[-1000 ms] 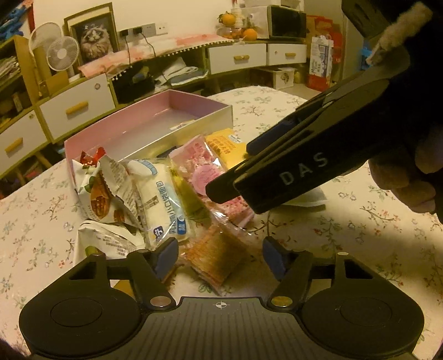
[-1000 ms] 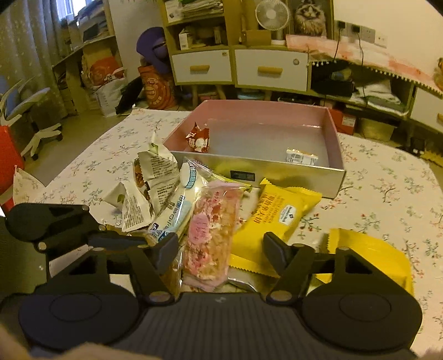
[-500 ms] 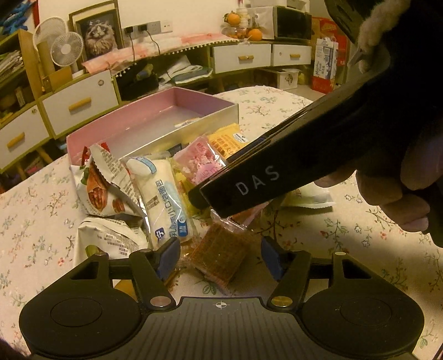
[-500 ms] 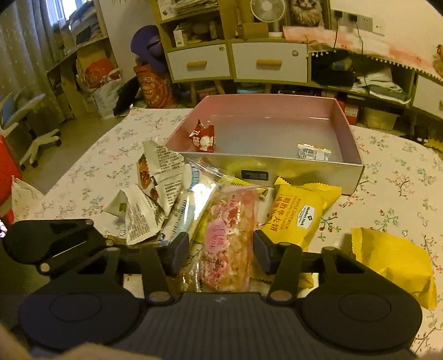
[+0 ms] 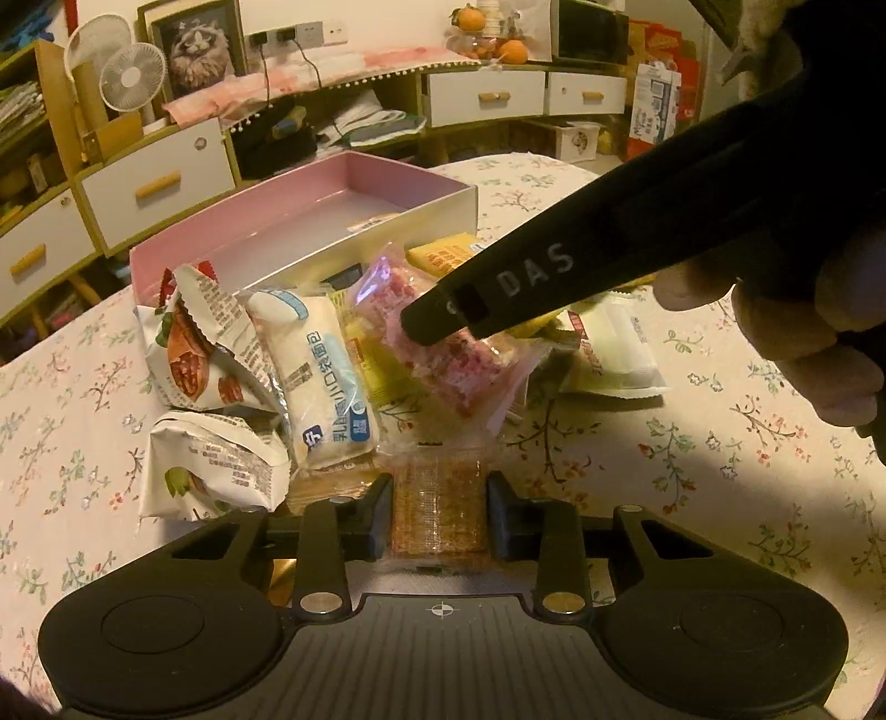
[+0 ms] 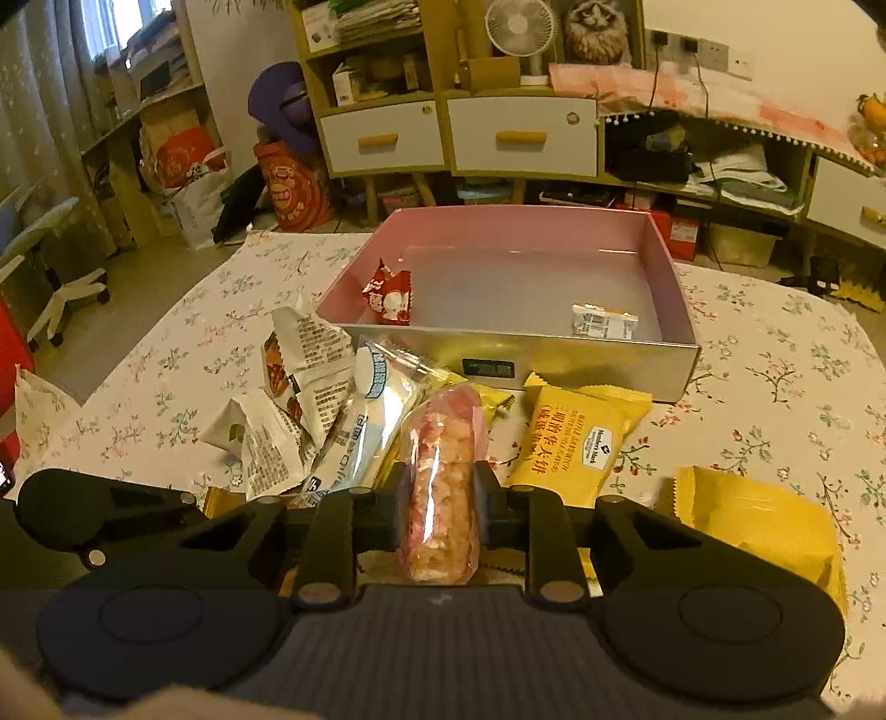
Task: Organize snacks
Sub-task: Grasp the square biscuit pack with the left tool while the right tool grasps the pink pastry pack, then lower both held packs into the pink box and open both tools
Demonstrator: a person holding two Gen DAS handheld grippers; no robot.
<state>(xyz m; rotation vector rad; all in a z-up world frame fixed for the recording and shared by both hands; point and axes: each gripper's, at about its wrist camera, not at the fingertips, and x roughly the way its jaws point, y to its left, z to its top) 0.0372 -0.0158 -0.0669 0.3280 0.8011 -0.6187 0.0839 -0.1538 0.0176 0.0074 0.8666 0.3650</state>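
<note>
Left gripper (image 5: pixel 440 512) clamped on a clear-wrapped brown wafer (image 5: pixel 437 509) at the near edge of the snack pile. Right gripper (image 6: pixel 440 512) closed on a pink bar (image 6: pixel 440 493), pinched at mid-length, its far end pointing toward the box (image 6: pixel 581 360). Seen from the left wrist, crossing in from the right over the same bar (image 5: pixel 443 343), with a bare hand (image 5: pixel 803 343) on the handle.

Piled on a floral tablecloth (image 6: pixel 775 387) just before the box's near wall: two torn white wrappers (image 6: pixel 288 410), a white bread packet (image 6: pixel 365 432), a yellow pack (image 6: pixel 581 437) beside the bar, another yellow pack (image 6: pixel 758 520) farther right. White packet (image 5: pixel 614 354) lying apart at the pile's right side.

Inside the pink-lined box: a red sweet (image 6: pixel 390 296) near the left wall, a small silver sachet (image 6: pixel 603 321) toward the right. Drawers and a fan (image 6: pixel 518 25) behind.
</note>
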